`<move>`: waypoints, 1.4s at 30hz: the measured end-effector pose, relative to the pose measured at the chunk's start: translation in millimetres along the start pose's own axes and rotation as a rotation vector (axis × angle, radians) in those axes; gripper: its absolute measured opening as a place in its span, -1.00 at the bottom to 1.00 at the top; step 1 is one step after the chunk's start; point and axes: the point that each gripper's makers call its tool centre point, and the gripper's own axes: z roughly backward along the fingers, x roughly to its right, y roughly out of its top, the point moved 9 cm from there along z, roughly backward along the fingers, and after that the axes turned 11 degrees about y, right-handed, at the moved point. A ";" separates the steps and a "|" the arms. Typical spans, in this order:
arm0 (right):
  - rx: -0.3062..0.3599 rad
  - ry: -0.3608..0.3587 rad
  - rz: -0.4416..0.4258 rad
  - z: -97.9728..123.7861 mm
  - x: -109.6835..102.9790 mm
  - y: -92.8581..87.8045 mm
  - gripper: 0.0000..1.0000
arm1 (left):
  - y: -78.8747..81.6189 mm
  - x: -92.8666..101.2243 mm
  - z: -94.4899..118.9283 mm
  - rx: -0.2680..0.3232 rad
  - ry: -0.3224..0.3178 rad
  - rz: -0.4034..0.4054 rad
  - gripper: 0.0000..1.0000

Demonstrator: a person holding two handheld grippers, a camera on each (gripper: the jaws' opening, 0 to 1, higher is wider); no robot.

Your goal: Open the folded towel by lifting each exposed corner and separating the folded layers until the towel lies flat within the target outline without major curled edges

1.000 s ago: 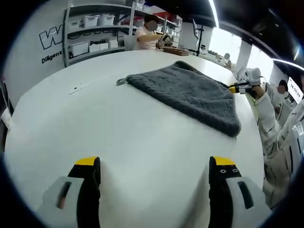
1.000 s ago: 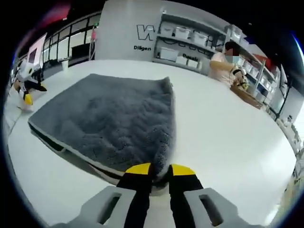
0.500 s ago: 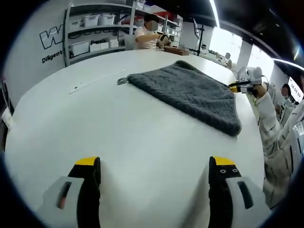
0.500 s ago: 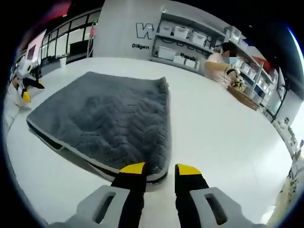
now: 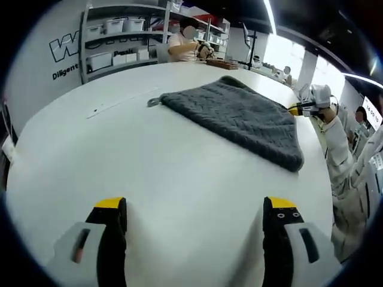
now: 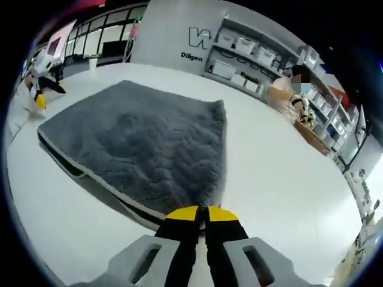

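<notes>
Towel point(image 6: 143, 146), grey, plush, wavy-ribbed, lay folded on white table point(image 5: 149, 161). Right gripper point(image 6: 202, 213) pinched its near corner, jaws pressed together. Left gripper point(image 5: 194, 206) was spread wide, towel well ahead.

The left tongs point(image 5: 194, 206) have two black fingers with bright yellow tips. Each finger sits in a light grey holder with a long thin slot in it. The right tongs point(image 6: 201, 213) look the same: black fingers, yellow tips, grey holders with slots. The person's sleeve point(image 5: 347, 158) is white, and so is the glove.
</notes>
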 end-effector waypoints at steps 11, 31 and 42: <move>0.067 0.006 0.041 9.8 -8.5 14.8 -1.00 | 0.5 0.1 0.3 0.002 -0.001 0.002 0.86; 0.235 0.201 0.122 -6.1 -58.3 65.6 -1.00 | 1.9 -3.4 0.4 0.004 -0.001 0.005 0.86; 0.282 0.280 0.146 -14.7 -82.3 80.9 -1.00 | 0.0 -1.5 1.3 0.004 0.000 0.005 0.86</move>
